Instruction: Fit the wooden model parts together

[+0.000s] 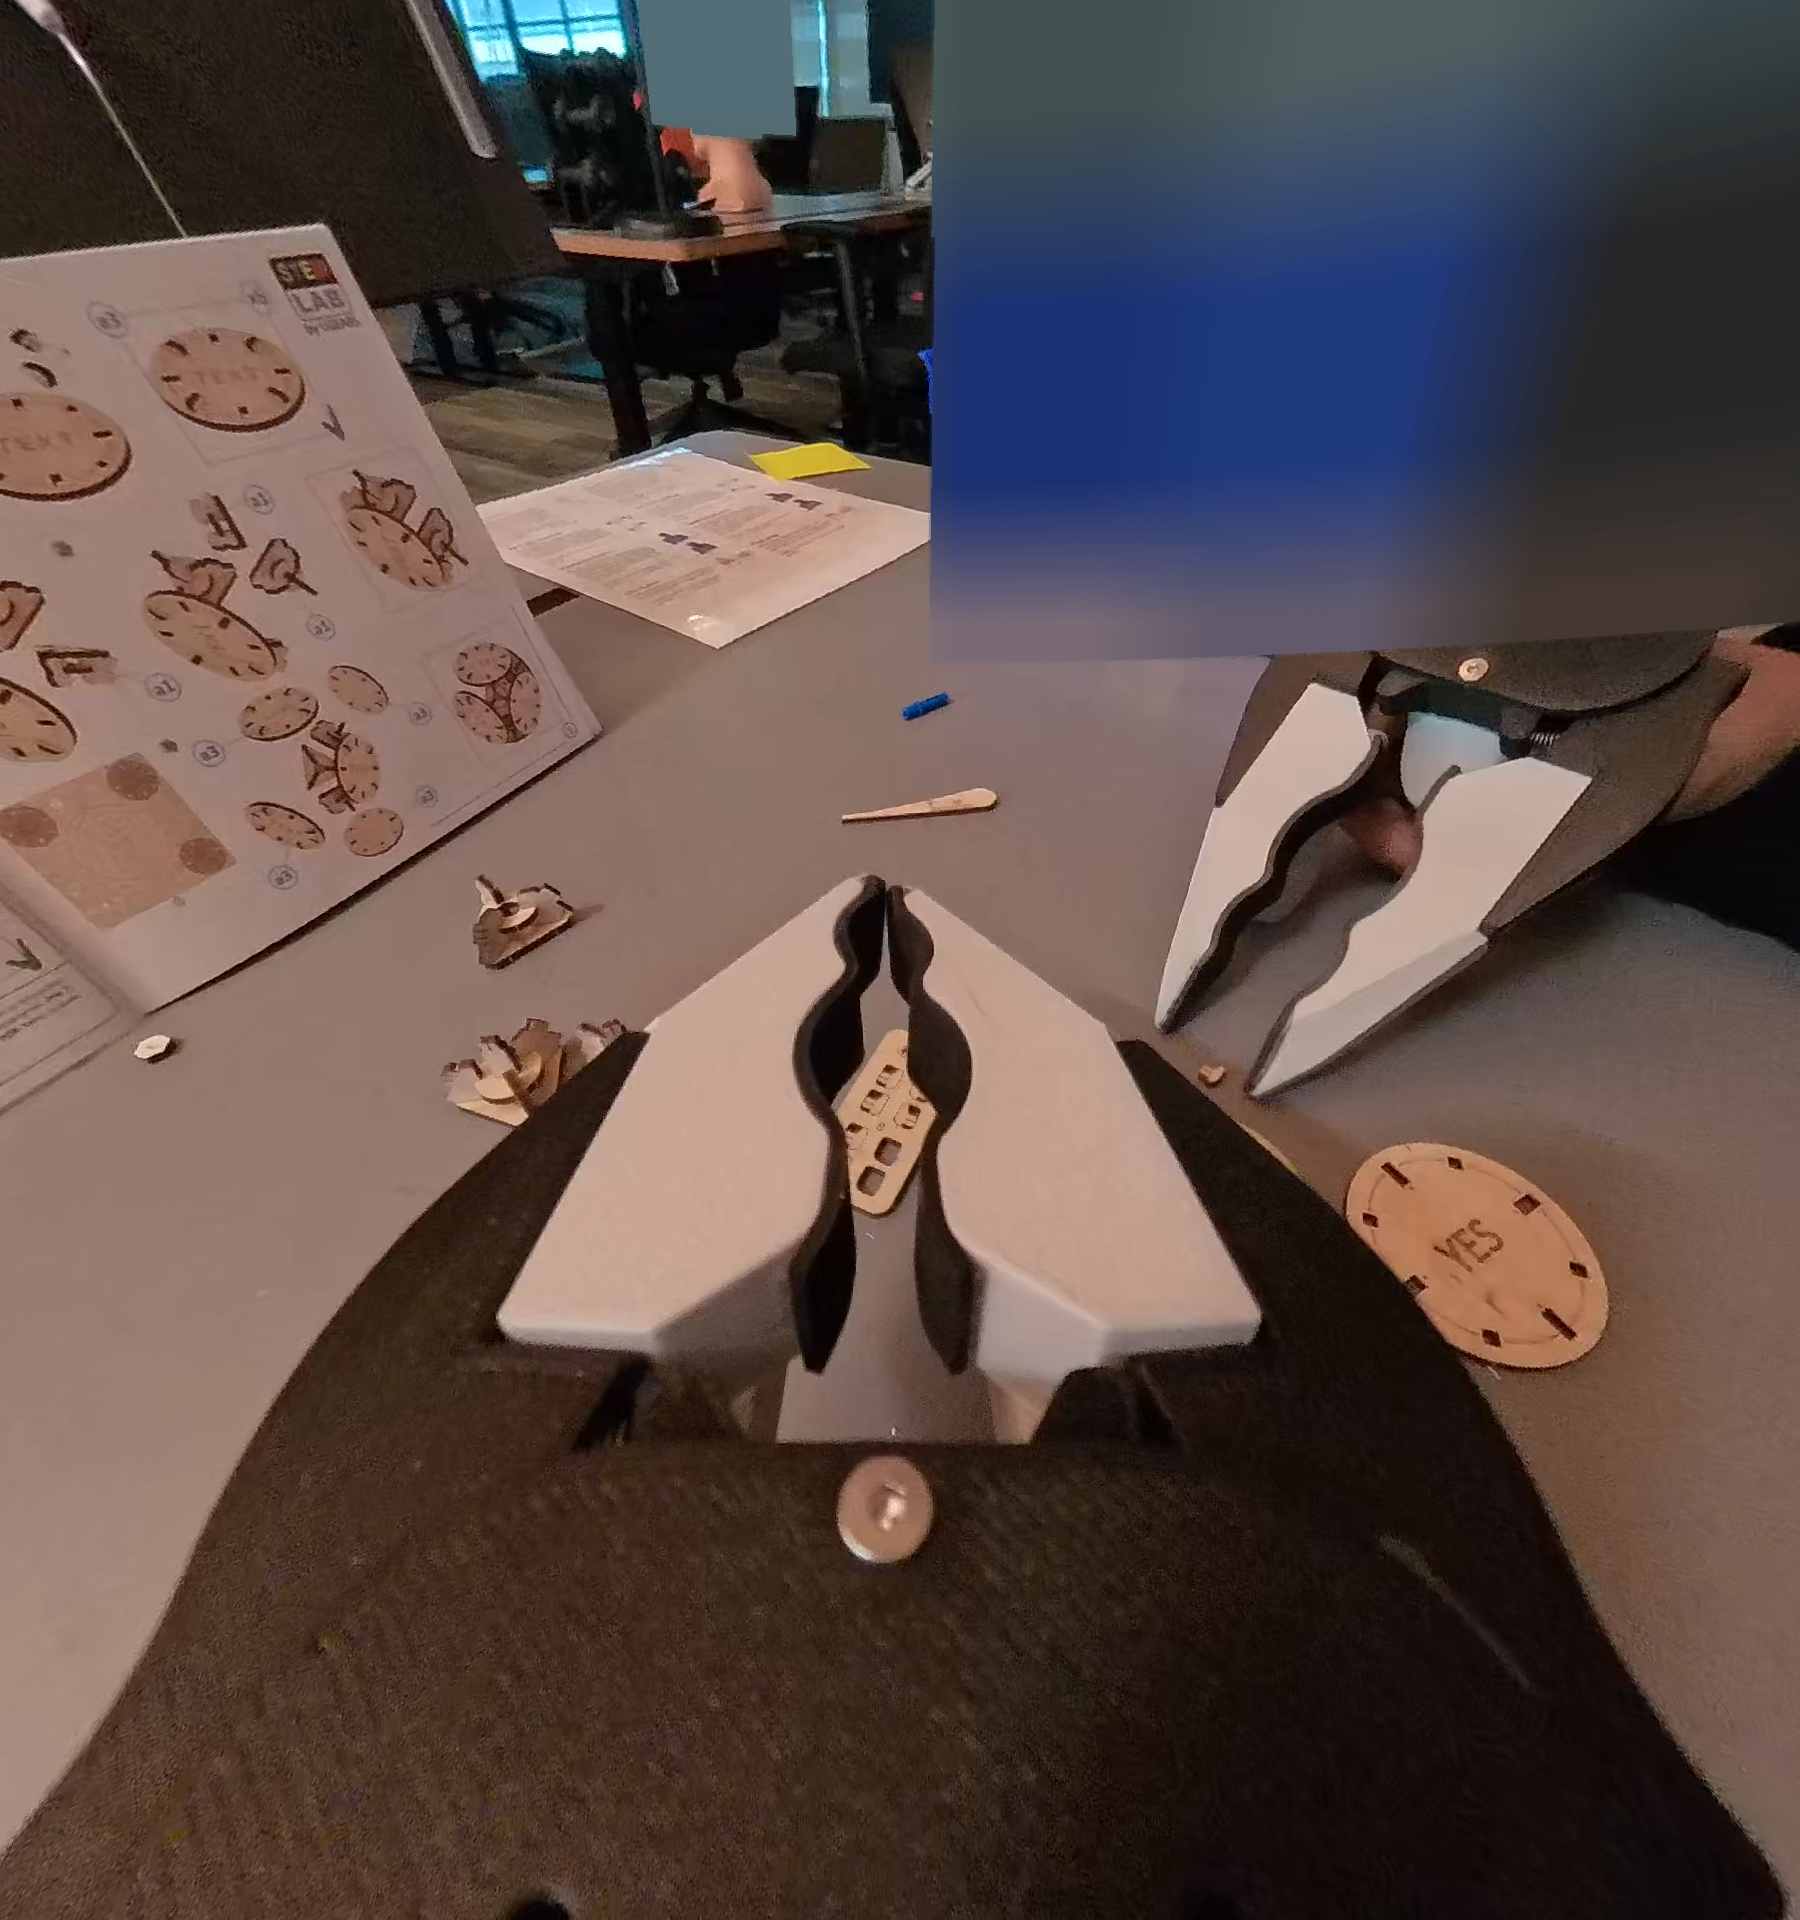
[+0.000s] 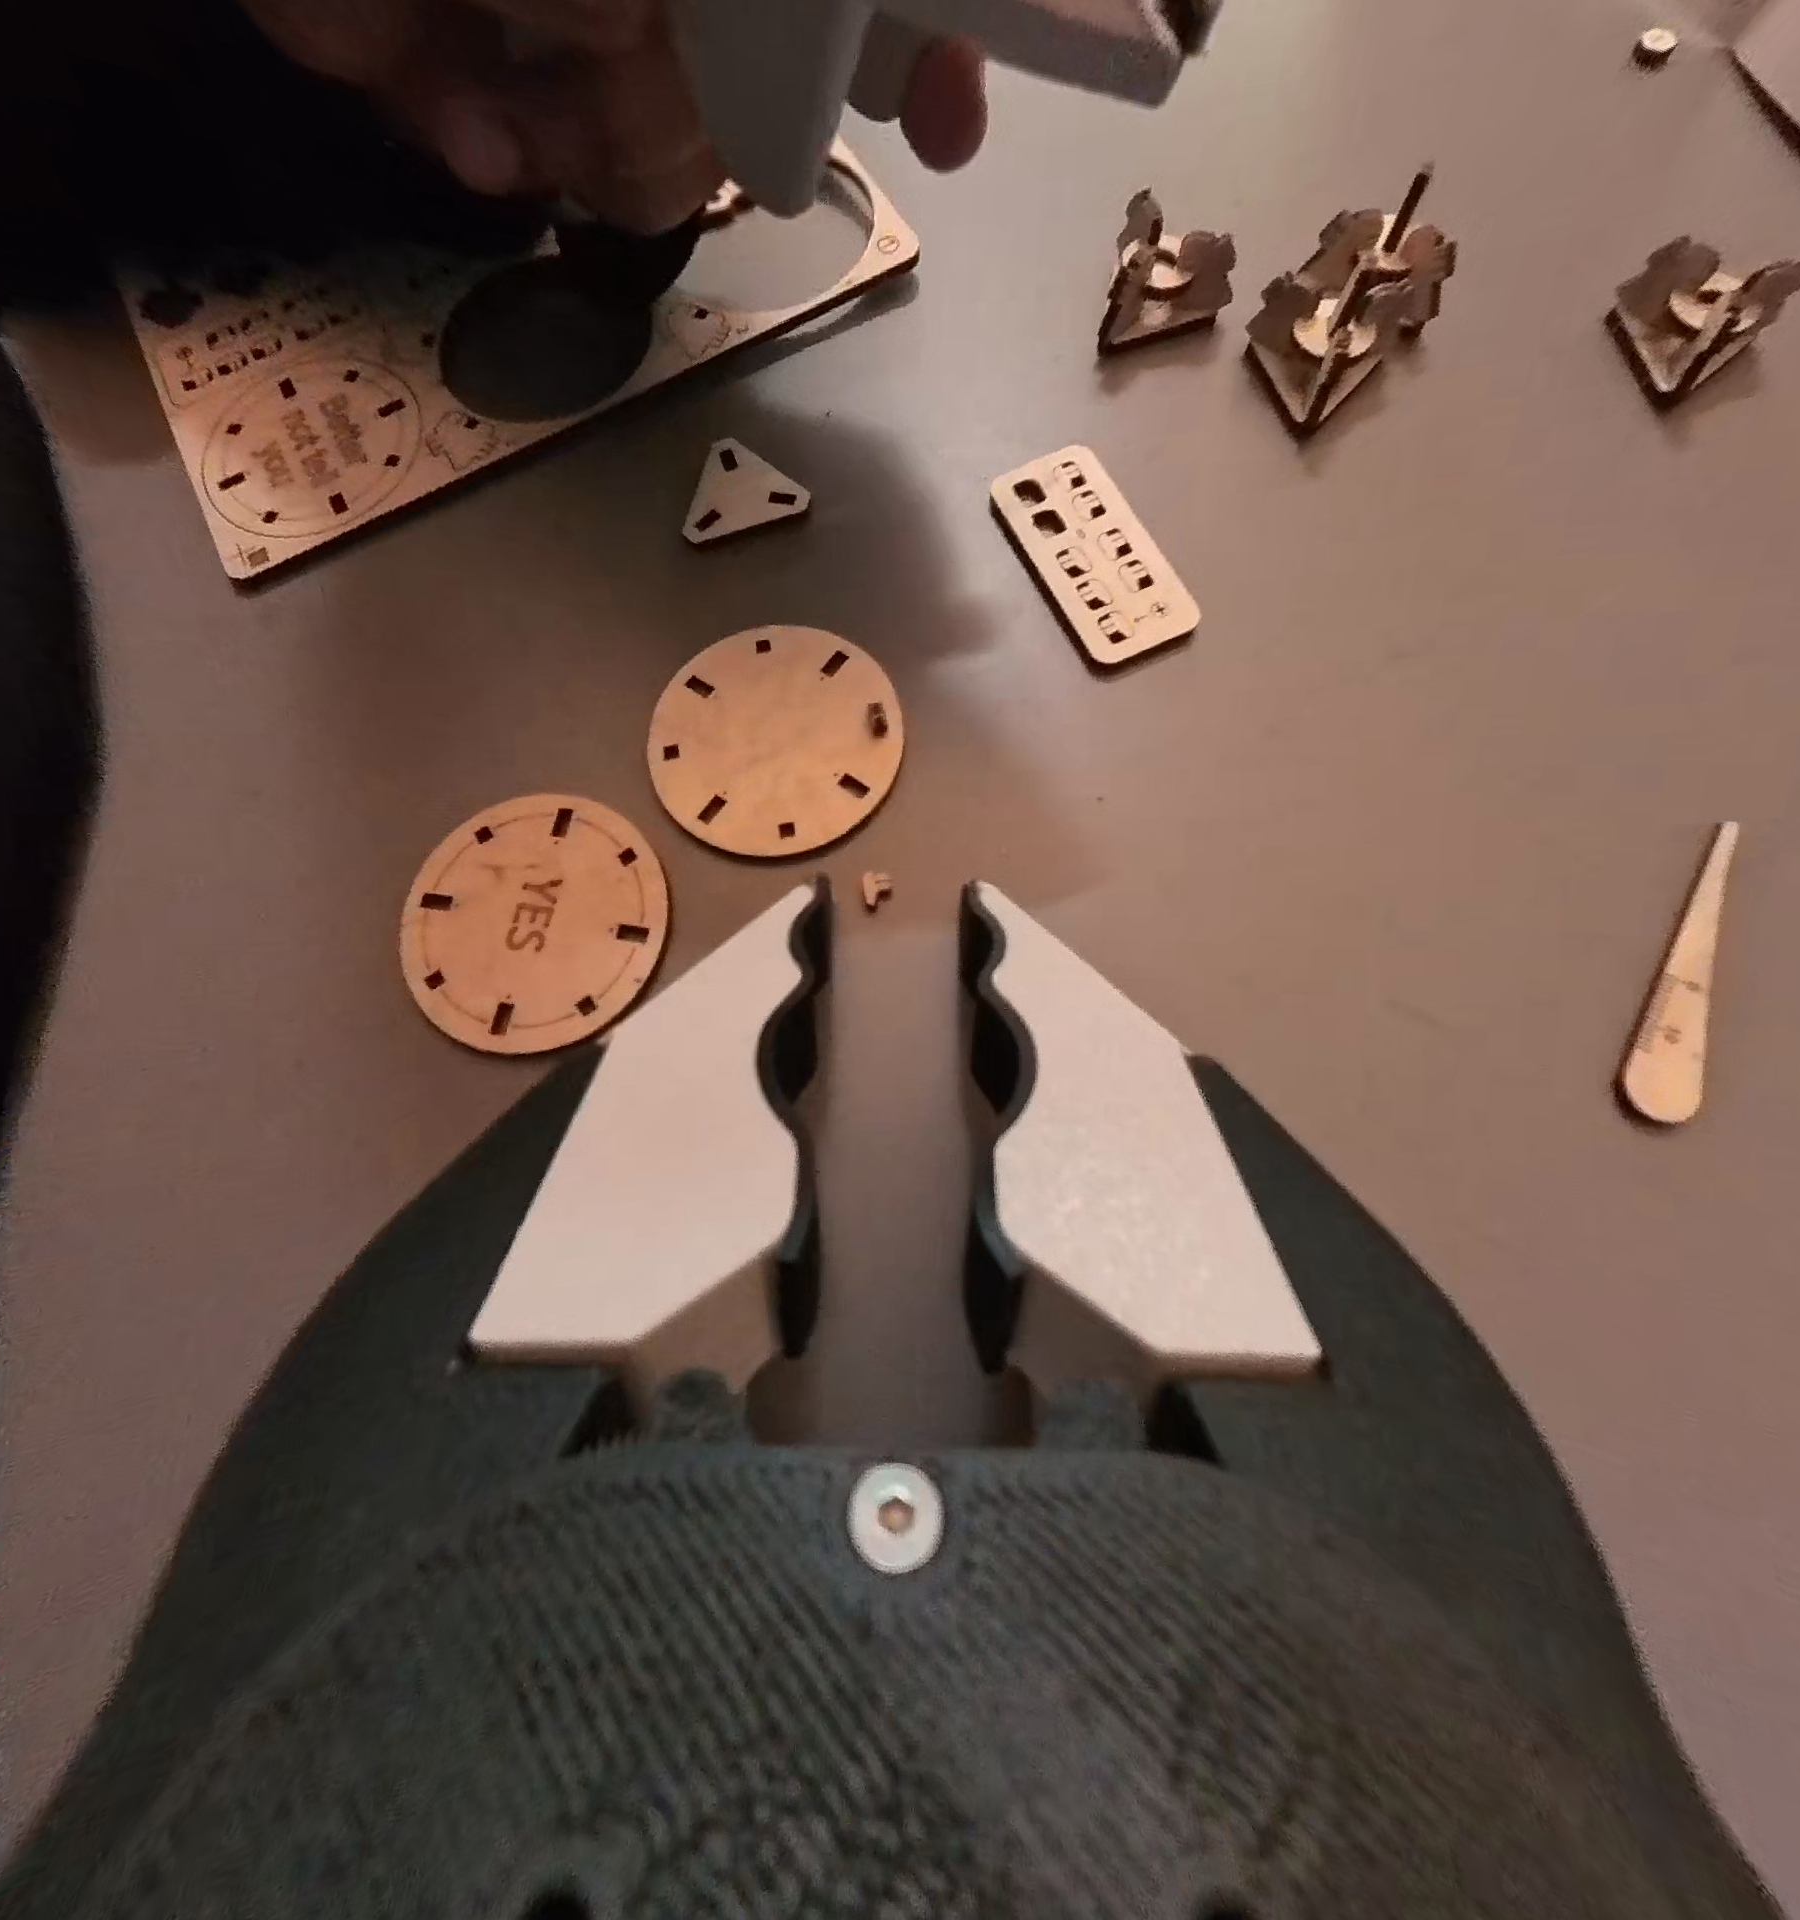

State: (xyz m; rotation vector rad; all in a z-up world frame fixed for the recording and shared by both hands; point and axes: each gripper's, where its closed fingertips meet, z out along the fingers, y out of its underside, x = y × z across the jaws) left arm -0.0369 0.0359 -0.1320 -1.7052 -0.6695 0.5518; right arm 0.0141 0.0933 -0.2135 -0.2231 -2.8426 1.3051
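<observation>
The right gripper (image 2: 896, 894) stands open over the counter (image 2: 1291, 883), a tiny wooden peg (image 2: 876, 891) loose between its tips. The left gripper (image 1: 883, 888) is closed, empty. Only the left wrist view shows the instruction sheet (image 1: 231, 623).

1. Just ahead of my right claw (image 2: 896, 896), a tiny wooden bit (image 2: 876, 890) lies on the table (image 2: 1343, 748), between the tips, touching neither.
2. Two discs sit to its left: one (image 2: 533, 925) beside my left finger, the other (image 2: 775, 742) farther ahead.
3. A pointer (image 2: 1677, 987) lies well to the right.
4. A slotted card (image 2: 1094, 554) lies ahead, with three small assemblies (image 2: 1348, 307) beyond it.
5. My left claw (image 1: 883, 891) hangs over that card (image 1: 883, 1138), tips together.
</observation>
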